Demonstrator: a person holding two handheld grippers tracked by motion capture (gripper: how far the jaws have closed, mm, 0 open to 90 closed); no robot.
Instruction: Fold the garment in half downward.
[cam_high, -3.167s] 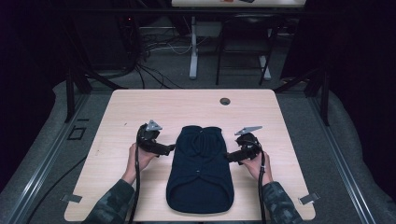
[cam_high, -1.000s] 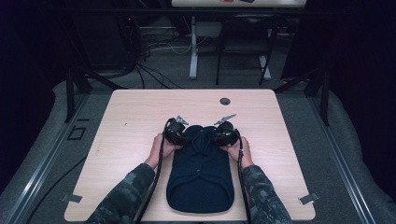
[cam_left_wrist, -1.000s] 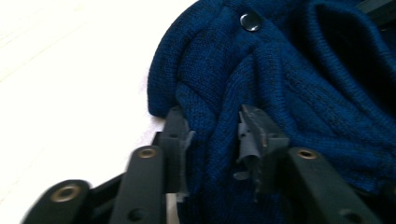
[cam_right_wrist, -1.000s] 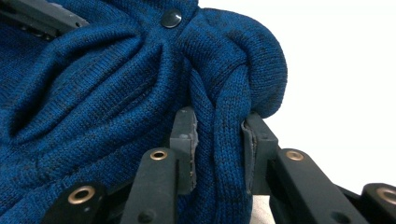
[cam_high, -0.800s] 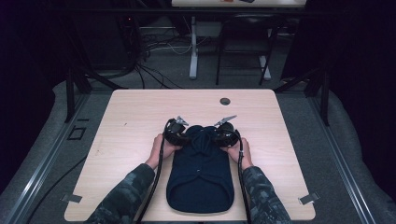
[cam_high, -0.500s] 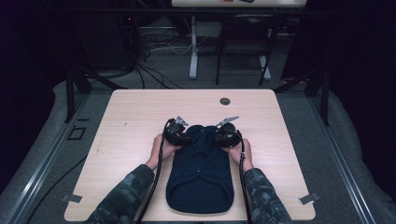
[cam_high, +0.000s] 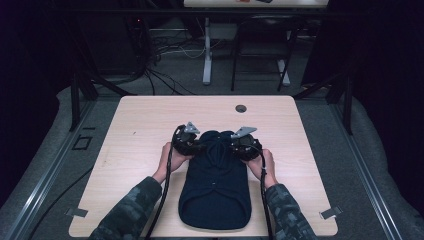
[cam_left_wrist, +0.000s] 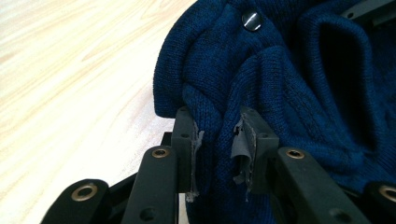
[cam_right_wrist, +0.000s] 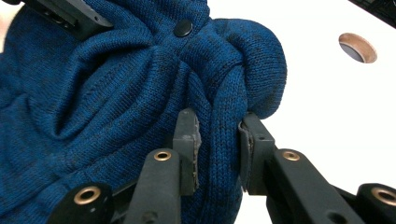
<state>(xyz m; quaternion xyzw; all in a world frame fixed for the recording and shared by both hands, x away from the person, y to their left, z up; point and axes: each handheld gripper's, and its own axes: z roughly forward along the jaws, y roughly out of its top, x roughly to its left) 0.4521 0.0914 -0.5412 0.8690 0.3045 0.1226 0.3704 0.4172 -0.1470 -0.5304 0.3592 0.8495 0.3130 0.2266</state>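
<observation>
Dark blue knitted garment (cam_high: 215, 187) on table (cam_high: 130, 130): its far end, formerly flat, was found bunched inward. Left gripper (cam_left_wrist: 217, 140) and right gripper (cam_right_wrist: 217, 140) were each clamped on a fold; folding was judged underway.

We are in a dim lab or recording workspace. A pale wooden table (cam_high: 150, 130) with a cable hole (cam_high: 241, 108) stands on grey carpet (cam_high: 360, 150), framed by metal rails (cam_high: 45, 175), with tangled cables (cam_high: 165, 55) and another desk's legs (cam_high: 207, 55) behind it.

High view overhead, facing forward; tongs views close, sharing sweater (cam_high: 215, 185).
</observation>
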